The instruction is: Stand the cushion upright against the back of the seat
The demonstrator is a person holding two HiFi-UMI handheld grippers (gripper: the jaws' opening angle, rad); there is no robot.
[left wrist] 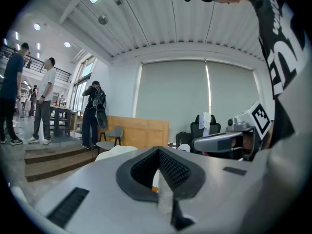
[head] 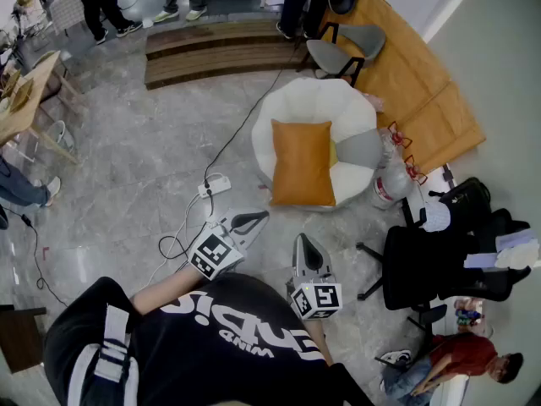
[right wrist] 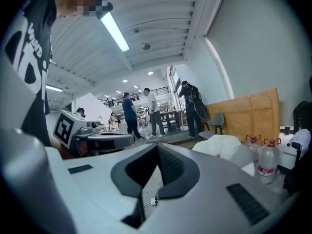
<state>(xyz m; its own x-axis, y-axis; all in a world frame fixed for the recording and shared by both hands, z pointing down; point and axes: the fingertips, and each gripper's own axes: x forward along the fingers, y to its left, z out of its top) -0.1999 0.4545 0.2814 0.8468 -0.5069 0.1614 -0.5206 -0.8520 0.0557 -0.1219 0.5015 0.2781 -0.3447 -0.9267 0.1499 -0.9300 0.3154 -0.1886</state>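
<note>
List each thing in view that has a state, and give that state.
orange cushion: lying flat on the seat, not upright
left hand-held gripper: shut, empty
right hand-held gripper: shut, empty
water bottle: upright beside the seat

Marble floor [head: 127, 167] bears white seat [head: 313, 96], ahead of both jaw pairs. Power strip [head: 215, 186] lies nearer, ahead-left; water bottles [head: 390, 180] stand ahead-right.

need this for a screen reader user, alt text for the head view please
An orange cushion lies face-up on a white shell-shaped seat. Nearer the camera, a person holds the left tool and right tool, both shut and empty, pointed toward the seat.
</note>
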